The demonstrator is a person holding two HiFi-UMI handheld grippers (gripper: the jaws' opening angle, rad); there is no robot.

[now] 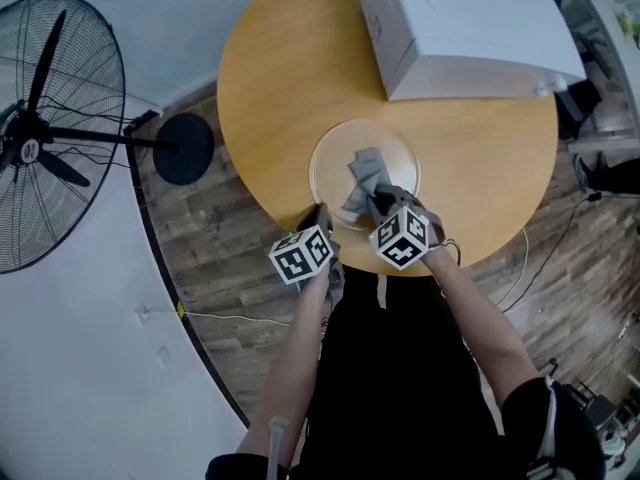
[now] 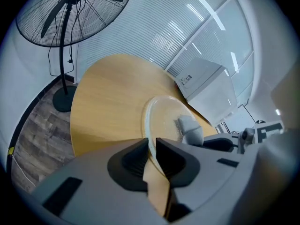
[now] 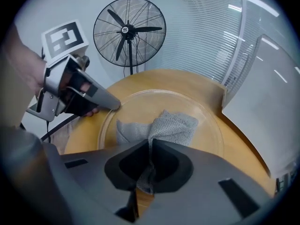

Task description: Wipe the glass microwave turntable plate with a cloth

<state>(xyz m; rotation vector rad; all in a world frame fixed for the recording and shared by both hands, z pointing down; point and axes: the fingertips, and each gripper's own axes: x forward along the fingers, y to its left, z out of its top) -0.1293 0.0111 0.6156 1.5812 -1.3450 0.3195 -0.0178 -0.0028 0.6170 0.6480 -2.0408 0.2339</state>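
Head view: the glass turntable plate (image 1: 335, 163) lies on the round wooden tabletop (image 1: 280, 78), just in front of the white microwave (image 1: 460, 28). My left gripper (image 2: 151, 146) has its jaws narrow, clamped on the plate's near rim; the left gripper view shows the glass edge pinched between the pads. My right gripper (image 3: 150, 146) has its jaws closed on the grey cloth (image 3: 174, 124), which spreads crumpled across the plate's middle. A standing fan (image 1: 40, 138) is on the floor, off to the left.
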